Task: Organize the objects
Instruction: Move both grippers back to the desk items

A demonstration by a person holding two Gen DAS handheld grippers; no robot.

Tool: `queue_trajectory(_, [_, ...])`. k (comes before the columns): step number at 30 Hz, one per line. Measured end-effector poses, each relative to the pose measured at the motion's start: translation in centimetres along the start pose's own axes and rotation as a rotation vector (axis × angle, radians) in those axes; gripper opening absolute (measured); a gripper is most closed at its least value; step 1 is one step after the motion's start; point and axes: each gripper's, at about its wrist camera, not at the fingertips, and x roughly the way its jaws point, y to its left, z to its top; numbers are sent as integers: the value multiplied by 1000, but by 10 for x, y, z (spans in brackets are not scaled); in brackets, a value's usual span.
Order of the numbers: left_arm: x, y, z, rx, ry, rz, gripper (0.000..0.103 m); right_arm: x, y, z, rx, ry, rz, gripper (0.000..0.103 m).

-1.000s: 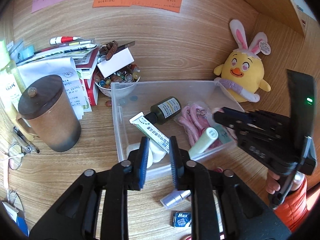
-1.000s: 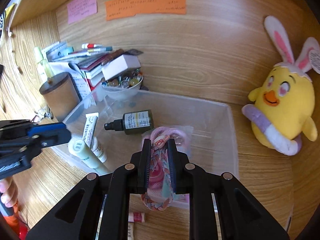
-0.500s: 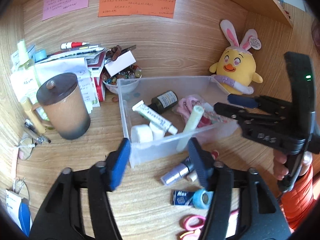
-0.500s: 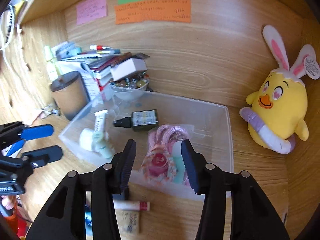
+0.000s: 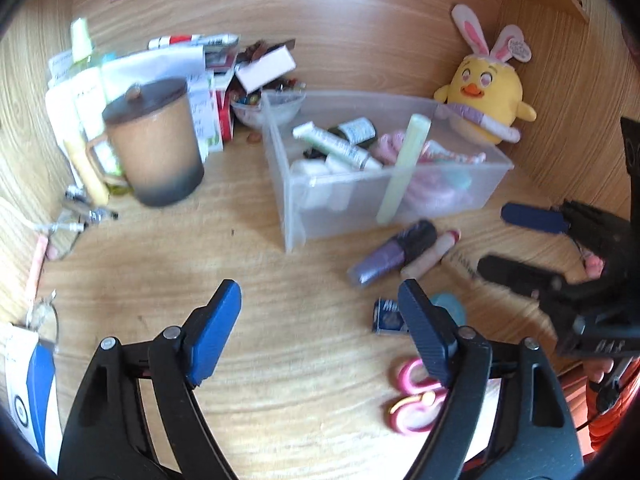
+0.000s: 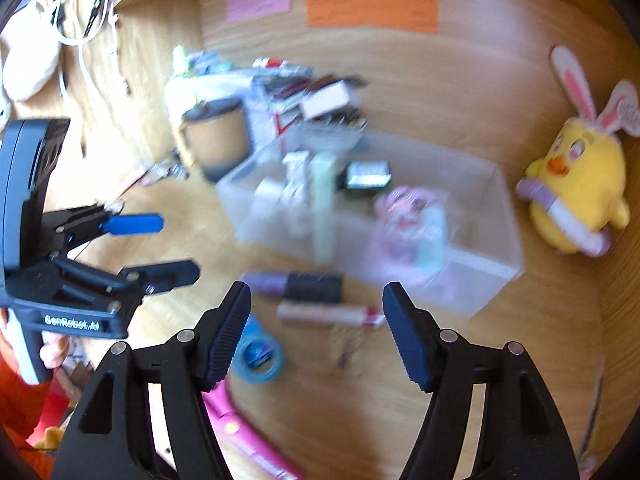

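Both tongs, left (image 5: 320, 320) and right (image 6: 316, 328), have let go, pulled back from the bin (image 5: 360, 200), and are opening empty.

Wall notes (image 6: 372, 10) blurred beyond reading, bin contents (image 6: 408, 220) smeared, pink scissors (image 5: 412, 400) partly behind claw finger
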Motion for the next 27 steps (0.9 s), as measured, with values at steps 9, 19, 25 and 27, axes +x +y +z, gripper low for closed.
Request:
queue_trajectory(9, [8,3,-22,-3,58,1,81,32,16,-27,27,96,75,65])
queue_trajectory(19, [22,-15,-24,31,110,-45,81,27,4,-36,57,87,90,35])
queue_trajectory(25, [35,-36,-22,73,136,-70,81,10,-18,-39,98,54,39,35])
queue_trajectory(27, [41,-42,-21,77,150,-82,81,5,-25,-41,114,48,36,35])
